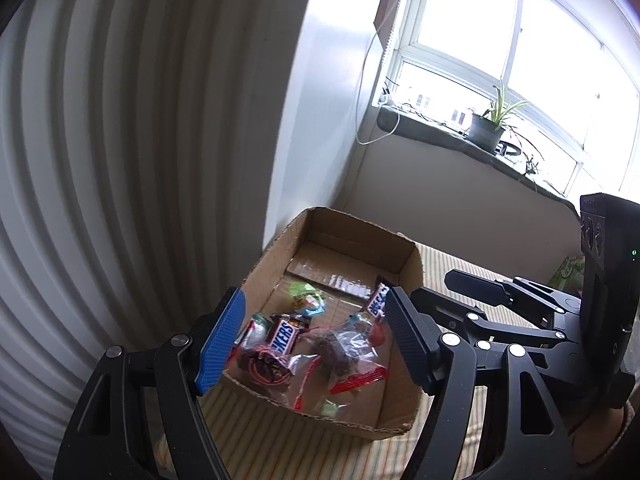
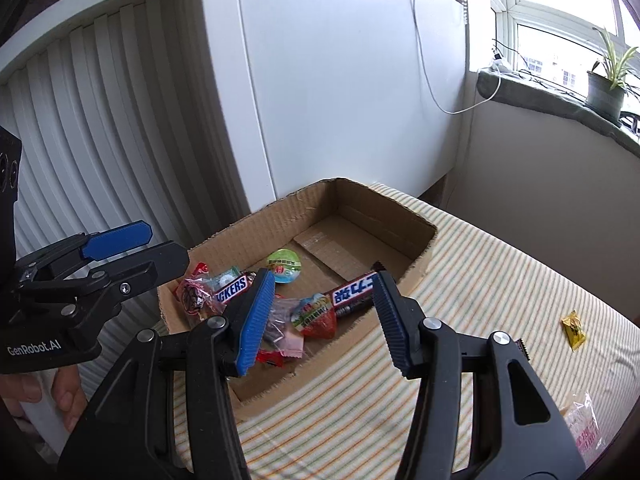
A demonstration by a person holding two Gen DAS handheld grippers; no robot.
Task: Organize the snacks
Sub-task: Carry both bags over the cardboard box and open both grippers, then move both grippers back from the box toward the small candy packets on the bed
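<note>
An open cardboard box (image 1: 340,232) (image 2: 360,200) sits on a striped tablecloth and holds several snacks: a Snickers bar (image 1: 282,334) (image 2: 230,289), a second Snickers bar (image 1: 378,300) (image 2: 354,289), a green jelly cup (image 1: 306,298) (image 2: 284,266), clear packets of dark snacks (image 1: 332,350) and a strawberry-print packet (image 2: 316,314). My left gripper (image 1: 310,342) is open and empty above the box's near side. My right gripper (image 2: 324,320) is open and empty over the box's near edge, apart from the snacks.
On the tablecloth (image 2: 480,280) to the right of the box lie a small yellow candy (image 2: 574,328) and a clear packet (image 2: 582,428) near the edge. A white ribbed cabinet (image 1: 120,160) stands behind the box. A potted plant (image 1: 490,124) stands on the windowsill.
</note>
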